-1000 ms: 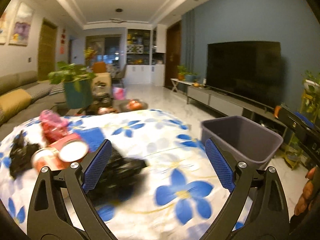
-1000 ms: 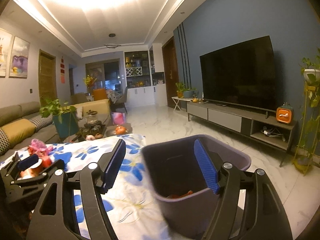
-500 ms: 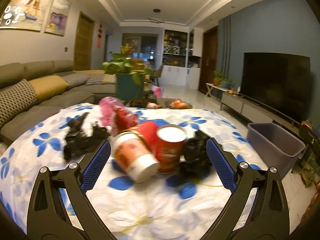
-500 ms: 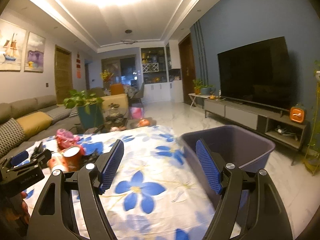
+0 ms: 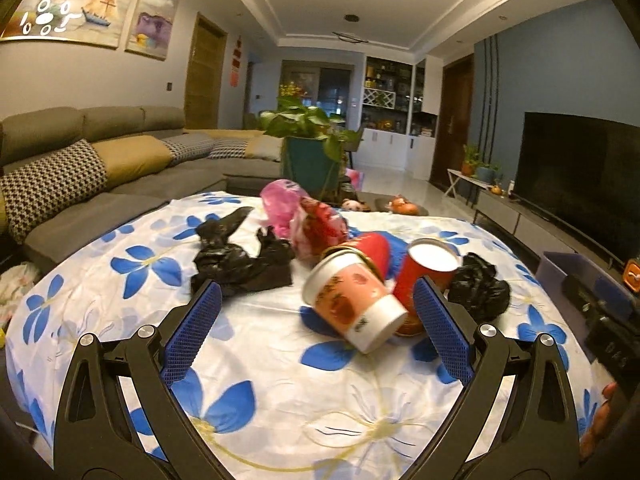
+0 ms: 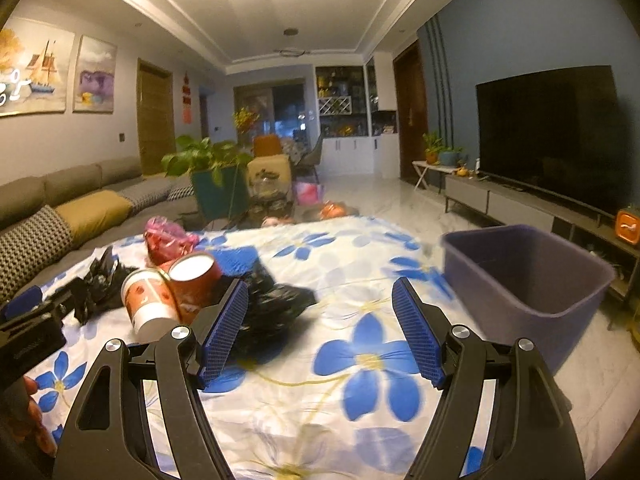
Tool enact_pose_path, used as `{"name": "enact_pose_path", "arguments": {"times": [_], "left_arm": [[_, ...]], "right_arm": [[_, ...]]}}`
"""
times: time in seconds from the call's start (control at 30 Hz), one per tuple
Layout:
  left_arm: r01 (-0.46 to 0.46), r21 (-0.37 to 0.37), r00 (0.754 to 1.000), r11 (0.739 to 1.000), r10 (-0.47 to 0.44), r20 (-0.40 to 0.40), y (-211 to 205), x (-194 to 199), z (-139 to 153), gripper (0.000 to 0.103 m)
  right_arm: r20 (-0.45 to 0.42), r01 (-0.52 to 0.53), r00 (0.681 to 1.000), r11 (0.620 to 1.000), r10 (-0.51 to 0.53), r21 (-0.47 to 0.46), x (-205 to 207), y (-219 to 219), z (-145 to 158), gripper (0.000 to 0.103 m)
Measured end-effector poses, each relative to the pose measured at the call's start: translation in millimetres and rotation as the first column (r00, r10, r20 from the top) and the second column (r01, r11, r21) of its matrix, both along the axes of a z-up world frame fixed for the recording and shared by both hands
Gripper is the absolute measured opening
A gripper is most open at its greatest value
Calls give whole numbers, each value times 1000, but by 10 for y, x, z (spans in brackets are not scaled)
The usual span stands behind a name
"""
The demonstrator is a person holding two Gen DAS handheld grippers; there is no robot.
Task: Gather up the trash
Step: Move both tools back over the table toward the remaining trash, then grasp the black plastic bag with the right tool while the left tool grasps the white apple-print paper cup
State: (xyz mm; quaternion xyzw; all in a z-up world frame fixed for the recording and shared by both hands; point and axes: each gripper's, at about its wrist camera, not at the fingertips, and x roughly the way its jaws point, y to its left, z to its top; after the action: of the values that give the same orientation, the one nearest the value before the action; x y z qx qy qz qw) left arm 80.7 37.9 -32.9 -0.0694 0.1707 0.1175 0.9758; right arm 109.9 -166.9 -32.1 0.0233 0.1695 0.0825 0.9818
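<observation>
Several pieces of trash are gathered toward the middle of the table point(image 5: 280, 392), which is covered by a white cloth with blue flowers. A tipped paper cup point(image 5: 352, 300) lies on its side with its mouth turned away from the left camera, and a red paper cup point(image 5: 424, 272) leans against it. A crumpled black plastic bag point(image 5: 240, 264) is spread to the left of the cups, and a second black bag point(image 5: 478, 286) is bunched just to their right. A pink plastic bag point(image 5: 282, 204) and a red wrapper point(image 5: 324, 224) are heaped behind them.

A grey bin point(image 6: 524, 276) is set just beside the table's right edge, presumably so that each piece can be carried over in one short swing and dropped in.

The left tongs point(image 5: 316, 332) are spread wide and nothing is held; they are aimed at the tipped paper cup, which sits ahead of the right finger, so this cup is judged the next pick. The right tongs point(image 6: 320, 328) are likewise spread wide and empty, held above the cloth between the second black bag point(image 6: 276, 304) and the bin, with nothing touched.
</observation>
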Motion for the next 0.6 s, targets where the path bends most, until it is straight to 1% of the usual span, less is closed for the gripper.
{"name": "enact_pose_path", "arguments": {"times": [0.27,0.47,0.6], "left_arm": [[-53,-30,999,998,53,-14,258,118,-79,95],[-58,-45,998,997,57,-22,317,188,-140,95],[-49,-45,998,998,48,-29,302,233,-150,95]], "right_arm": [[-57,-36,998,999,35,-17,404,293,-109,73],[-86,-47,995,998,43,-43,658,448,-196,73],[-131,-63,990,997,56,-50,777,469,-267,73]]}}
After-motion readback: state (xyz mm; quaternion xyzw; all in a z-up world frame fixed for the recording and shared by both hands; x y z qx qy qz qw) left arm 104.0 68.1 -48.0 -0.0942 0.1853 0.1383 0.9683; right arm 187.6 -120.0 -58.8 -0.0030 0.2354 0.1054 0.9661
